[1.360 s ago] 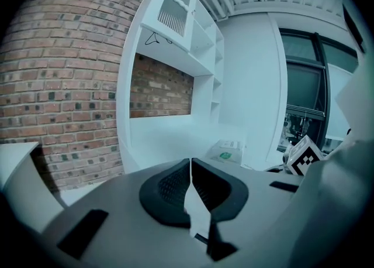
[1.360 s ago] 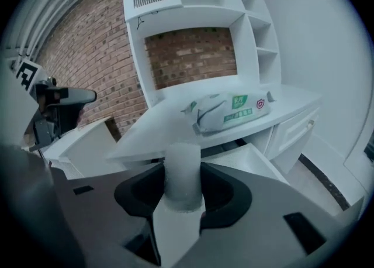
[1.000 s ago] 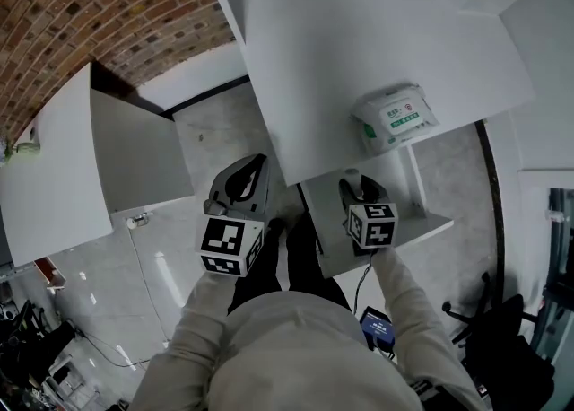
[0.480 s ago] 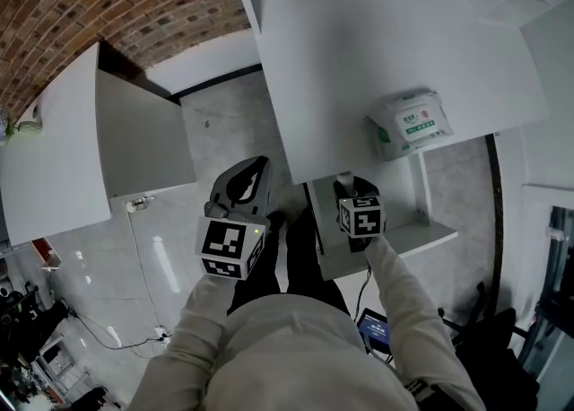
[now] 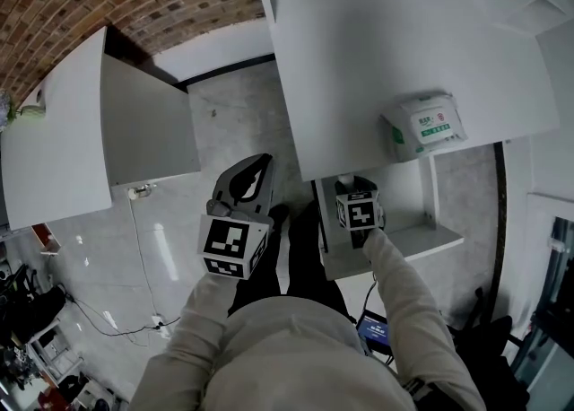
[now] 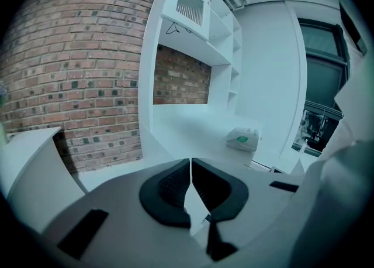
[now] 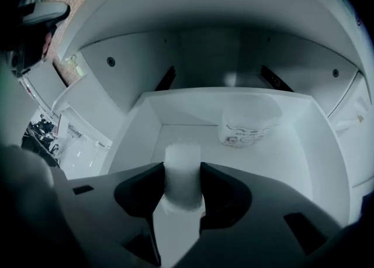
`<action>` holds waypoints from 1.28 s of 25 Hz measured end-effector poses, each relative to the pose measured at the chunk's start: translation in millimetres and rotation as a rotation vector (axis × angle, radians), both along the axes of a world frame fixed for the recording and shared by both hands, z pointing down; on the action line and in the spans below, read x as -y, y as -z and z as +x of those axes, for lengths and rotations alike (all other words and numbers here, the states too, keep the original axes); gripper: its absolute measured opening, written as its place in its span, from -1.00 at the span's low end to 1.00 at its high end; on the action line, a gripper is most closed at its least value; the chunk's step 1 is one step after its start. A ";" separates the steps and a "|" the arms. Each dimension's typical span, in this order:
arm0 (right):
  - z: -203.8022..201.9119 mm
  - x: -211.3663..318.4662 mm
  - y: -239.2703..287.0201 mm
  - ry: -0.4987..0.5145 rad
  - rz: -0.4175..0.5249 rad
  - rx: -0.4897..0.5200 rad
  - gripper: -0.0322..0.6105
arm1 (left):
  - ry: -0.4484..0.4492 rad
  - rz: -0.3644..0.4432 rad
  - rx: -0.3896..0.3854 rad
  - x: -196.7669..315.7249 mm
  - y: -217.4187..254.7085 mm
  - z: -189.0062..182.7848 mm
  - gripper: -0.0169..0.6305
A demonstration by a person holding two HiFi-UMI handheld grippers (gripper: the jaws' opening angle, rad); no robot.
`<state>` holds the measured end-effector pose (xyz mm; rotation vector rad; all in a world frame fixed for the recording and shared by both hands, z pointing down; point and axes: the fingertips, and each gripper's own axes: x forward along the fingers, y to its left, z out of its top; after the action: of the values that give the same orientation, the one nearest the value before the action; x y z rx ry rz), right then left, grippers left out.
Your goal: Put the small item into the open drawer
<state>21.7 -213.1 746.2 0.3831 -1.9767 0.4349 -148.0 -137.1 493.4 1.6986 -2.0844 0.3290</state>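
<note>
While clamped on upright small item [image 7: 182, 164] | right gripper [image 7: 182, 174] over near end of open drawer [image 7: 280, 164], floor just beyond | left gripper [image 6: 191, 186] jaws together, empty, farther

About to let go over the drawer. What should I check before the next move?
1. Right gripper shut on the item: ok.
2. Drawer open: ok.
3. Item pointed into the drawer: ok.
4. Drawer floor just ahead bare, with the cup farther back: ok.
5. Left gripper shut, empty, off to the side: ok.
6. Height of item above drawer floor: cannot tell.
</note>
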 end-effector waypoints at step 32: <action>1.7 -6.0 -5.2 0.052 0.021 -0.063 -0.16 | -0.017 -0.012 -0.024 -1.4 -8.1 -1.1 -0.87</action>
<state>23.4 -207.1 751.4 0.3544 -1.9267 0.3647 -149.1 -135.7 501.5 1.7059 -2.0484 0.3243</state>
